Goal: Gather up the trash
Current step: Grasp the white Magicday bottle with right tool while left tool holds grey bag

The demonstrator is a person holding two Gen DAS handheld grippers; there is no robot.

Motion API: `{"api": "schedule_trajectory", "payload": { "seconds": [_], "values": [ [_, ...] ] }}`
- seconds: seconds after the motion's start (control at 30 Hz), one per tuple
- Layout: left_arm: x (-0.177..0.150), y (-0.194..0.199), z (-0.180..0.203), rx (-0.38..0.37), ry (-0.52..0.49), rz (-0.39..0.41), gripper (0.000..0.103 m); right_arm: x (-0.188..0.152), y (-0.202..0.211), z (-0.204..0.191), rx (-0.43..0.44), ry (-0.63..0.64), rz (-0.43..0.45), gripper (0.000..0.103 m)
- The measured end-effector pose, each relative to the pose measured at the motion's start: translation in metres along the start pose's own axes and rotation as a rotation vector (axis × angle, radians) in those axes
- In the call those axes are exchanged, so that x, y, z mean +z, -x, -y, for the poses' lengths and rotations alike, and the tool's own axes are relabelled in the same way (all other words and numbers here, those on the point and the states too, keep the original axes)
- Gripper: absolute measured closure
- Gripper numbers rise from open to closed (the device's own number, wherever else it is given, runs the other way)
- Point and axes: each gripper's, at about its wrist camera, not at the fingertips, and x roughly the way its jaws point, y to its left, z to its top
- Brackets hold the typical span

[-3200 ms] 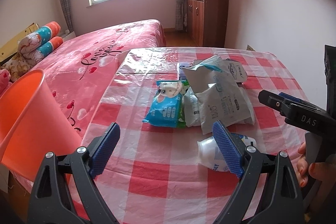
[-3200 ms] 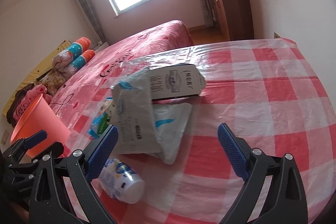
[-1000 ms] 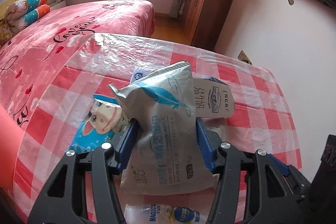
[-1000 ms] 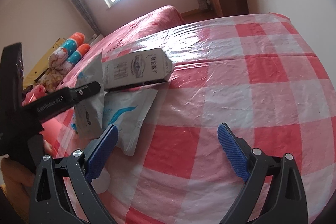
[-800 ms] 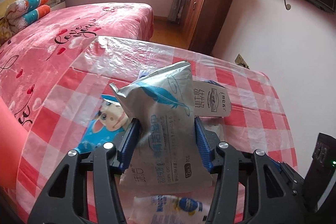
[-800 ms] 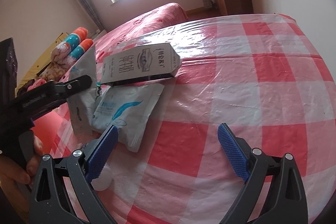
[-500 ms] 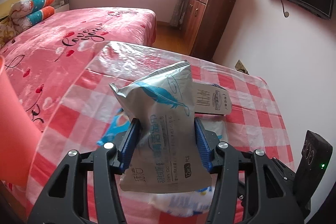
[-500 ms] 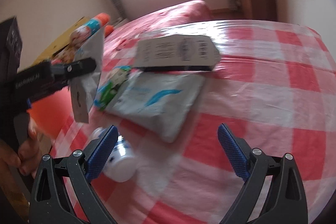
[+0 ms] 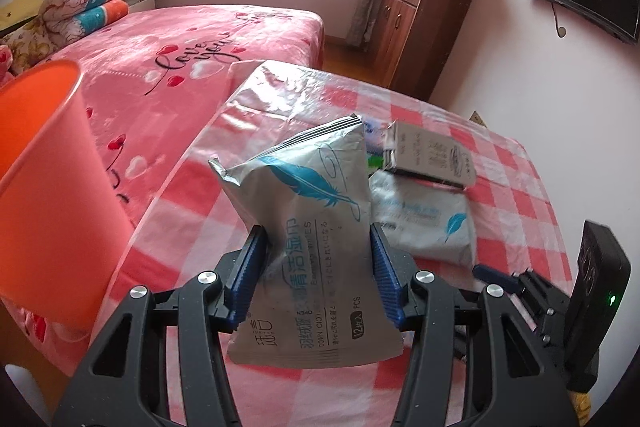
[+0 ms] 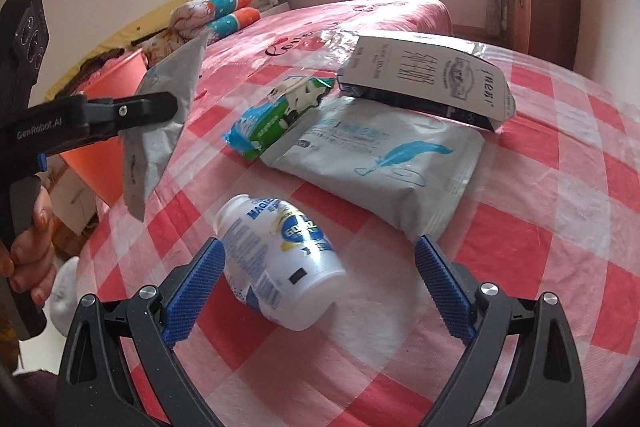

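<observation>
Silver wipes packet [image 9: 316, 227], printed with a blue feather, "DOWN", "OPEN" and "12 PCS" beside Chinese characters, is clamped at its waist between the blue pads of the left gripper [image 9: 316, 269] and hangs clear above the checked table [image 9: 516, 211]. Seen from the right wrist, the same packet [image 10: 160, 115] is held edge-on by the left gripper [image 10: 132, 115], whose body reads "GenRobot.AI"; a hand [image 10: 34, 247] grasps its handle.

Orange bin [image 9: 48, 195] stands off the table's left edge, beside the held packet; its inside is not visible.

On the table, right of the held packet: a second silver feather packet [image 10: 384, 163] lies flat (its small print too blurred to read), with a grey carton [image 10: 428, 79] bearing vertical Chinese characters resting on its far edge. A blue-and-green cartoon wrapper [image 10: 280, 115] touches the second packet's left side.

White bottle [image 10: 280, 259], labelled "MAGIC" in blue, lies on its side nearest the right gripper [image 10: 320, 283], whose fingers stand wide apart; the bottle lies just ahead of the left pad, not pressed.

Beyond the table: a pink bed [image 9: 192, 47] lettered "Love You".
</observation>
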Motion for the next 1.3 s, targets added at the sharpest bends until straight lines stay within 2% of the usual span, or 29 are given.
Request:
{"api": "schedule_trajectory", "payload": {
  "seconds": [0.2, 0.37, 0.67, 1.0, 1.3],
  "values": [
    [-0.01, 0.006, -0.013, -0.002, -0.001, -0.013, 0.05, -0.002, -0.005, -0.018, -0.052, 0.084, -0.021, 0.009],
    [-0.017, 0.007, -0.018, -0.01, -0.003, -0.023, 0.05, -0.003, -0.014, -0.032, -0.116, 0.155, -0.053, 0.016],
    [-0.025, 0.009, -0.022, -0.032, -0.025, -0.026, 0.05, -0.005, -0.022, -0.041, -0.168, 0.2, -0.071, 0.02],
    [-0.035, 0.005, -0.027, -0.081, -0.037, -0.045, 0.05, -0.006, -0.03, -0.048, -0.197, 0.24, -0.086, 0.035],
    [-0.043, 0.005, -0.033, -0.127, -0.038, -0.042, 0.05, -0.007, -0.031, -0.057, -0.243, 0.269, -0.072, 0.036]
  ]
}}
